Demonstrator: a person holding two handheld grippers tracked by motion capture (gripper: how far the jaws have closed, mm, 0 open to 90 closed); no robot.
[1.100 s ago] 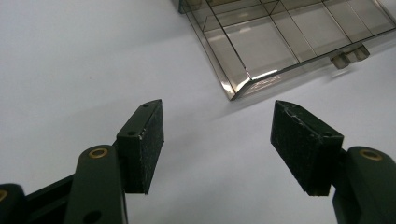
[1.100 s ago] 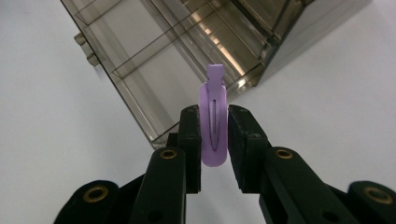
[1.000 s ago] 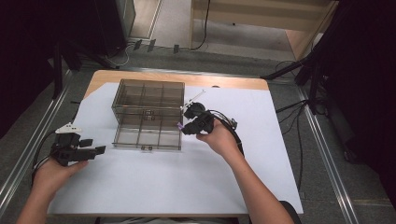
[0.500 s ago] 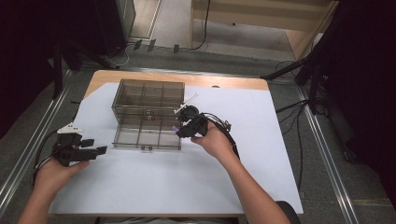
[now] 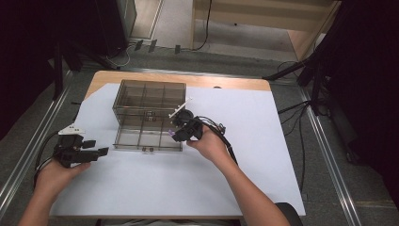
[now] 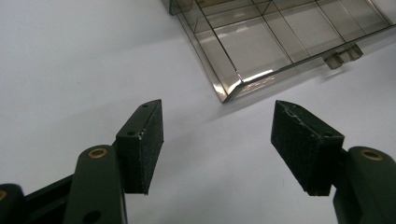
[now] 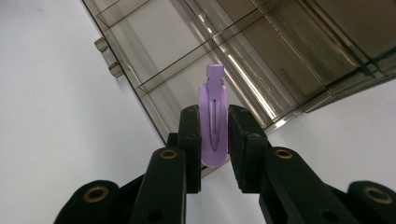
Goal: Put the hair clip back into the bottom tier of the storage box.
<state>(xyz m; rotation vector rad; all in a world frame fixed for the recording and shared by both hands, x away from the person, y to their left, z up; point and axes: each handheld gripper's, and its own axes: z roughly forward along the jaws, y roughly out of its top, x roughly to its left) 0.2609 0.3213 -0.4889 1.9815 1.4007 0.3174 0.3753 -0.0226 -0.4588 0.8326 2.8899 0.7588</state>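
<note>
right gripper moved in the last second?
Yes. In the high view the right gripper, shut on a purple hair clip, has shifted left and toward the person, from beside the clear divided box to over its front right corner.

right hand-held gripper [image 5: 175,135] holding something small and purple over the smoky clear plastic compartment box [image 5: 148,115]; left hand-held gripper [image 5: 100,151] sits apart on the white-covered tabletop [image 5: 263,141]

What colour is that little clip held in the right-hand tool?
The clip is light purple, best seen in the right gripper view.
</note>
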